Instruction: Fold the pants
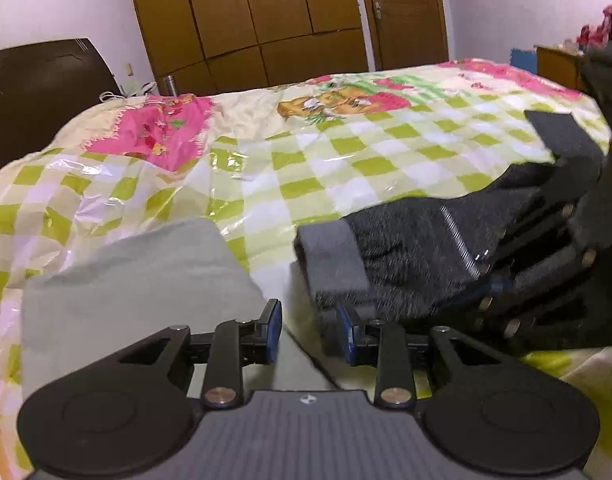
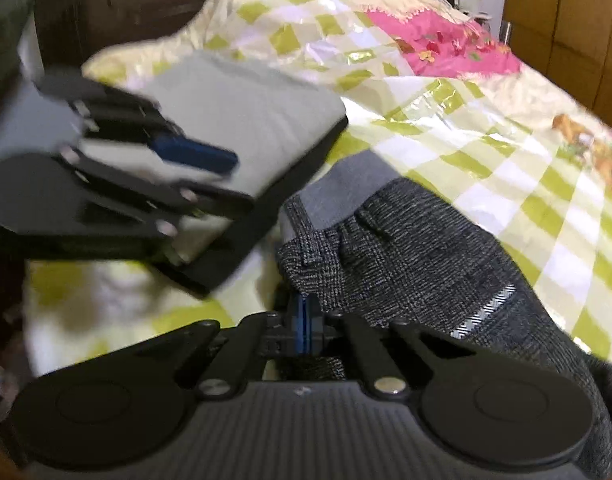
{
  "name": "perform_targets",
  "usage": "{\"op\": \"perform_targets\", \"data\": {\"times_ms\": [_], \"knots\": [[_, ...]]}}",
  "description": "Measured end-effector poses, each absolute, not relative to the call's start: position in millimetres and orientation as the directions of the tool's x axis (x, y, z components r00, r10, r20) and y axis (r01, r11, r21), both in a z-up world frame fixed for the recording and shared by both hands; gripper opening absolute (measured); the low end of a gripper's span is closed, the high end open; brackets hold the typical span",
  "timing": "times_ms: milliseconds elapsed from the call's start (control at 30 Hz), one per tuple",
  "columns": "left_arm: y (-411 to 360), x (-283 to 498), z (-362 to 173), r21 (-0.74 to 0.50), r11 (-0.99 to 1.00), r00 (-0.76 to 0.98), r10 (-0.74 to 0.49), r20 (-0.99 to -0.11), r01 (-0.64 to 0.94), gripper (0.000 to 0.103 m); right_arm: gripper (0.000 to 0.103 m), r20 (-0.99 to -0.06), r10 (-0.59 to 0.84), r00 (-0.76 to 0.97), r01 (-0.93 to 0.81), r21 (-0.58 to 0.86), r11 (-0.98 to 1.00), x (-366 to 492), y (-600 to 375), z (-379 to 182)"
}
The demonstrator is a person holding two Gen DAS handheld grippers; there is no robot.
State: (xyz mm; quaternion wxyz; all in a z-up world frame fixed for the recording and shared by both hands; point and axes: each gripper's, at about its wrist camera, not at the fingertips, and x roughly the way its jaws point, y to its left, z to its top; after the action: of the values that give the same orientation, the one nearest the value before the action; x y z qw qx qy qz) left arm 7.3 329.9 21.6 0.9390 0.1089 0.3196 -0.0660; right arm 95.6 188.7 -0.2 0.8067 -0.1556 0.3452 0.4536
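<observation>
Dark grey speckled knit pants with a plain grey waistband and a pale stripe (image 2: 410,248), lying on bed with glossy green-and-white checked cover bearing pink cartoon print (image 1: 289,160). In the right wrist view, running from 12 o'clock of the tongs toward 4 o'clock; waistband end farthest out, near the middle of the view.

Right tongs (image 2: 303,328): blue pads pressed together, clamped on the pants' near edge. Fabric bunched just above the pads, draped on past 3 o'clock and down the right side of the frame.

Left tongs (image 1: 310,330): blue pads apart, nothing between them. Pants waistband (image 1: 334,260) just beyond the right pad at 1 o'clock; contact with the pad not clear, blurred there.

Folded pale grey cloth (image 1: 141,276) at 10 o'clock of the left tongs, flat on the bed, near edge passing under the left finger. Same cloth in the right wrist view (image 2: 257,116) at 11 o'clock, lying beside the pants, narrow strip of cover between them.

Left tongs also seen from the right wrist view (image 2: 225,184) at 10 o'clock, over the pale cloth, motion-blurred.

Background at 12 o'clock of the left view: brown wooden wardrobe with panelled doors (image 1: 265,20). Dark brown headboard (image 1: 37,92) at 10 o'clock.
</observation>
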Motion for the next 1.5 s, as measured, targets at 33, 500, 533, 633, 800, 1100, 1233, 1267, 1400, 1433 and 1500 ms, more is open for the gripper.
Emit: {"op": "perform_targets", "data": {"times_ms": [33, 500, 533, 633, 800, 1100, 1233, 1267, 1400, 1433, 1500], "knots": [[328, 9, 20, 0.158, 0.967, 0.784, -0.06, -0.618, 0.198, 0.044, 0.001, -0.694, 0.631, 0.346, -0.839, 0.072, 0.54, 94, 187, 2], [254, 26, 12, 0.188, 0.927, 0.713, -0.11, -0.693, 0.325, 0.045, 0.009, -0.716, 0.588, 0.376, -0.734, 0.157, 0.661, 106, 83, 10], [243, 28, 18, 0.187, 0.919, 0.717, -0.131, -0.685, 0.346, 0.045, 0.01, -0.726, 0.563, 0.394, -0.705, 0.154, 0.692, 112, 66, 14], [205, 41, 30, 0.104, 0.898, 0.694, -0.252, -0.675, 0.427, 0.045, 0.011, -0.752, 0.467, 0.466, -0.615, 0.104, 0.782, 134, 7, 25], [118, 66, 24, -0.011, 0.818, 0.604, -0.434, -0.669, 0.575, 0.046, 0.03, -0.785, 0.248, 0.568, -0.45, -0.043, 0.892, 189, -77, 34], [32, 109, 8, -0.067, 0.766, 0.498, -0.479, -0.723, 0.64, 0.05, 0.036, -0.873, 0.099, 0.478, -0.26, -0.033, 0.965, 308, -157, 3], [19, 115, 9, -0.06, 0.765, 0.486, -0.465, -0.74, 0.642, 0.051, 0.036, -0.902, 0.088, 0.423, -0.163, 0.02, 0.986, 347, -169, -20], [15, 115, 9, -0.069, 0.761, 0.477, -0.471, -0.742, 0.645, 0.051, 0.036, -0.904, 0.091, 0.417, -0.145, 0.033, 0.989, 349, -174, -24], [7, 114, 9, -0.062, 0.741, 0.46, -0.478, -0.749, 0.668, 0.051, 0.036, -0.913, 0.077, 0.401, -0.104, 0.038, 0.994, 361, -176, -37], [4, 112, 8, -0.047, 0.739, 0.468, -0.472, -0.747, 0.672, 0.05, 0.026, -0.911, 0.079, 0.404, -0.099, 0.043, 0.994, 362, -178, -37], [0, 111, 5, -0.04, 0.734, 0.475, -0.479, -0.738, 0.678, 0.05, 0.007, -0.905, 0.081, 0.417, -0.091, 0.047, 0.995, 362, -184, -34]]}}
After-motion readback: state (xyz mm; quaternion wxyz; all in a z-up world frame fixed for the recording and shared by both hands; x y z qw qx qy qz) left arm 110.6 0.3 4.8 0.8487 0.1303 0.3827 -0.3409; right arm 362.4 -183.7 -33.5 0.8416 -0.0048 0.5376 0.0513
